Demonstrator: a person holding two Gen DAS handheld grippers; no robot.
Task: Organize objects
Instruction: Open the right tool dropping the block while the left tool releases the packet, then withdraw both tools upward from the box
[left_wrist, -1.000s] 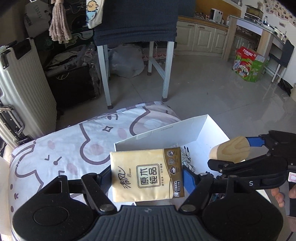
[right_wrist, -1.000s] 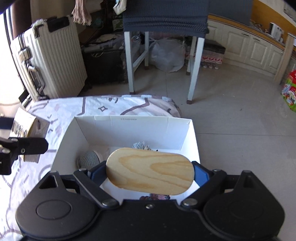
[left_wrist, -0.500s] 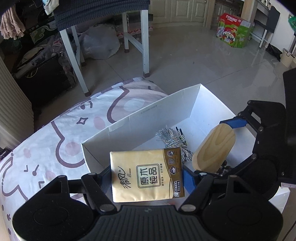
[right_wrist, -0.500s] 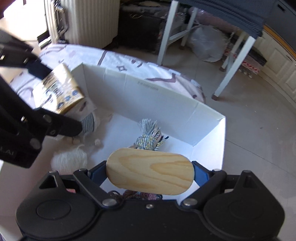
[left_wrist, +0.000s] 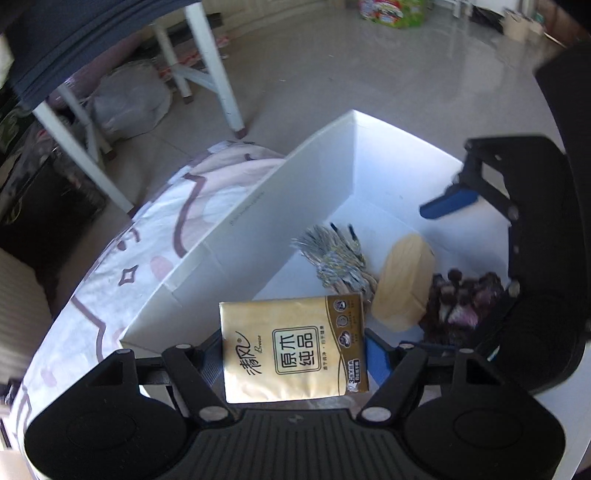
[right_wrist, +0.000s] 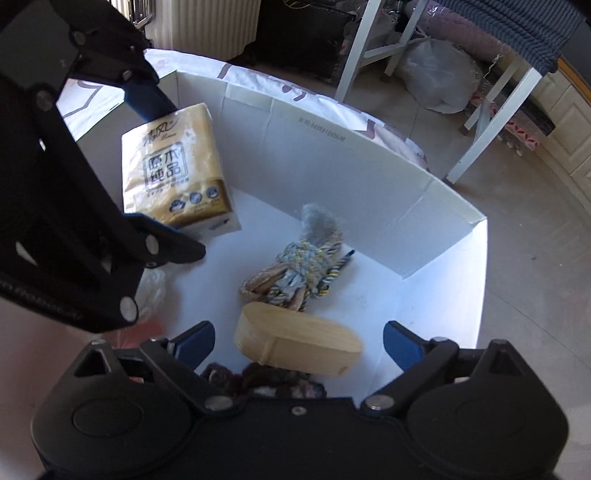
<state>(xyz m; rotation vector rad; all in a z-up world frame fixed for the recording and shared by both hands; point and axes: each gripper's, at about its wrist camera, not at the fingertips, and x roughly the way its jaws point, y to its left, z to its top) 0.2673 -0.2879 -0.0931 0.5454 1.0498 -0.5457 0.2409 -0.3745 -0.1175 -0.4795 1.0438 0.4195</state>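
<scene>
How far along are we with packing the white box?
Done: the knotted rope, a dark plush item and the wooden block lie in the white box; the right tongs are opening, clear of the block. In hand: the left tongs grip the tissue pack above the box. Left: releasing it.
</scene>
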